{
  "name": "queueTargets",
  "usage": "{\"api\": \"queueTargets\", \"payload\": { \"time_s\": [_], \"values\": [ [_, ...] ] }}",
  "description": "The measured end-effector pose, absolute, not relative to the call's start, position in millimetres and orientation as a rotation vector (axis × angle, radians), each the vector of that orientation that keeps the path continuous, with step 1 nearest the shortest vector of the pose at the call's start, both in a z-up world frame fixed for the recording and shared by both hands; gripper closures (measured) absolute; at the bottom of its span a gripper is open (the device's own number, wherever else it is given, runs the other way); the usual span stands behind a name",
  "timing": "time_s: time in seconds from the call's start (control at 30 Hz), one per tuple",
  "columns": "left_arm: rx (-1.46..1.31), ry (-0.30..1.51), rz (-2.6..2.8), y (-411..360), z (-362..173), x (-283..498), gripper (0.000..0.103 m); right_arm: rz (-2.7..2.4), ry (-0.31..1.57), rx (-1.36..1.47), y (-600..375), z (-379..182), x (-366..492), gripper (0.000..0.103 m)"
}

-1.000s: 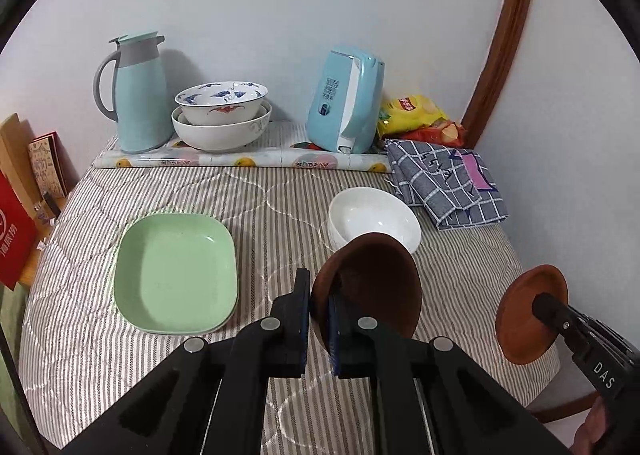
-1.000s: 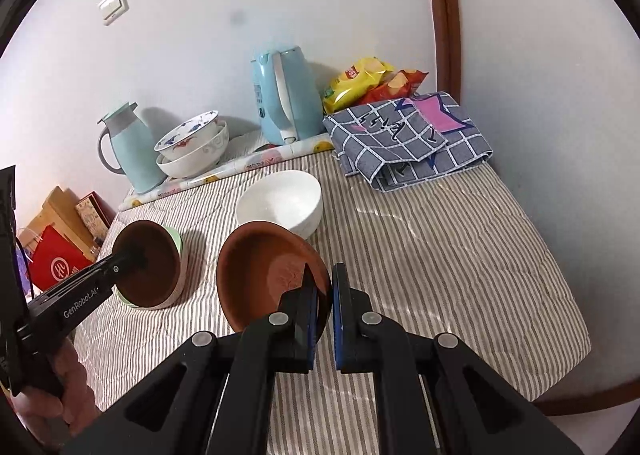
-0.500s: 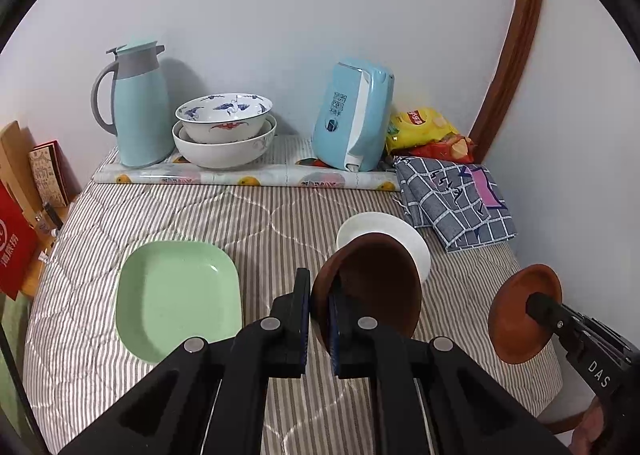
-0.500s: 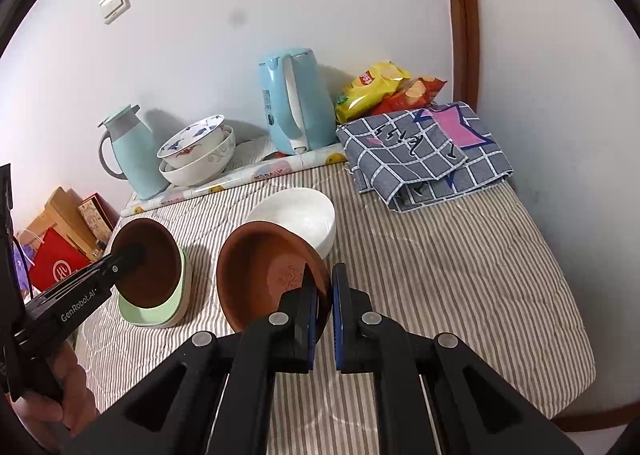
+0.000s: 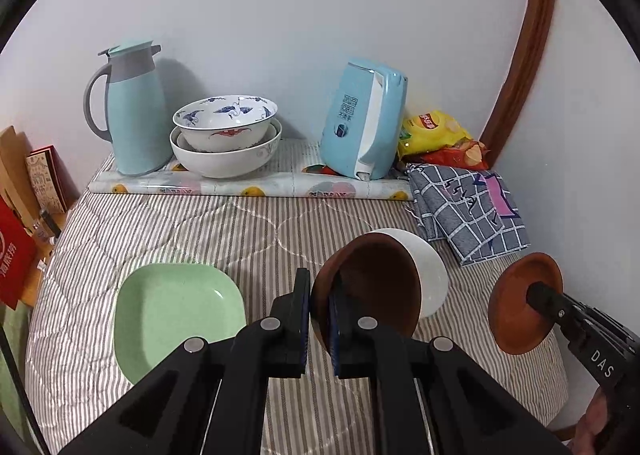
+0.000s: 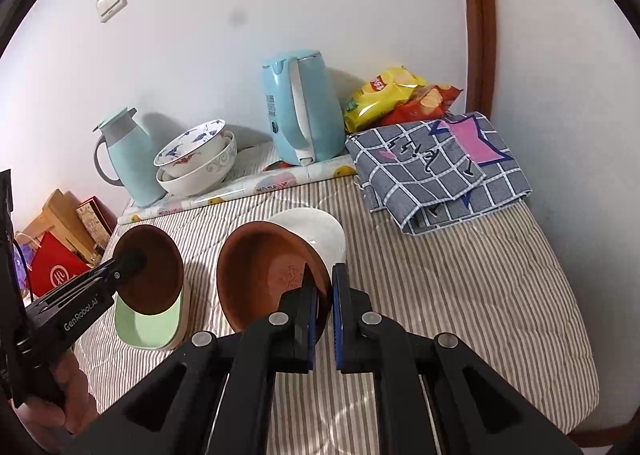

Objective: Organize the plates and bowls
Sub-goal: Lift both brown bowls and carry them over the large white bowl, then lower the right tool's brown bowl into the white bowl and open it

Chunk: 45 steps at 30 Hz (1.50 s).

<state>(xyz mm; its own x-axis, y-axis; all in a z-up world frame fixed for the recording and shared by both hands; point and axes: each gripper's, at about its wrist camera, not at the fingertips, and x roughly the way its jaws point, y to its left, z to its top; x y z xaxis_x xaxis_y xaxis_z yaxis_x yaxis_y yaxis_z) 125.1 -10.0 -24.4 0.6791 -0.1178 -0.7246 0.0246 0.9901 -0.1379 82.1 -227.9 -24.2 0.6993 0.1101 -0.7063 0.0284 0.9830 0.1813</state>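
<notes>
The rim of a round, matte dark brown bowl (image 5: 372, 287) is pinched by the left hand-held gripper (image 5: 319, 319); a terracotta-coloured dish (image 6: 268, 275) is clamped likewise by the right hand-held gripper (image 6: 323, 319). Just beyond both, a glossy white bowl (image 6: 320, 233) sits on the striped quilted counter (image 6: 440, 275); left of the left one lies a squarish green plate (image 5: 172, 311).

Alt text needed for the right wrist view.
The right gripper is shut on a brown bowl above a striped table, in front of a white bowl. At left, the left gripper holds another brown dish over a green plate.
</notes>
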Motion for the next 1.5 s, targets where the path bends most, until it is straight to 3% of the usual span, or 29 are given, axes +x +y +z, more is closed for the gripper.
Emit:
{"api": "queueTargets", "payload": {
  "time_s": [1.5],
  "values": [
    [-0.115,0.955,-0.058,5.8,-93.2,199.5,0.095,0.057,0.998,0.102,-195.6,-121.6,205.0,0.096]
  ]
}}
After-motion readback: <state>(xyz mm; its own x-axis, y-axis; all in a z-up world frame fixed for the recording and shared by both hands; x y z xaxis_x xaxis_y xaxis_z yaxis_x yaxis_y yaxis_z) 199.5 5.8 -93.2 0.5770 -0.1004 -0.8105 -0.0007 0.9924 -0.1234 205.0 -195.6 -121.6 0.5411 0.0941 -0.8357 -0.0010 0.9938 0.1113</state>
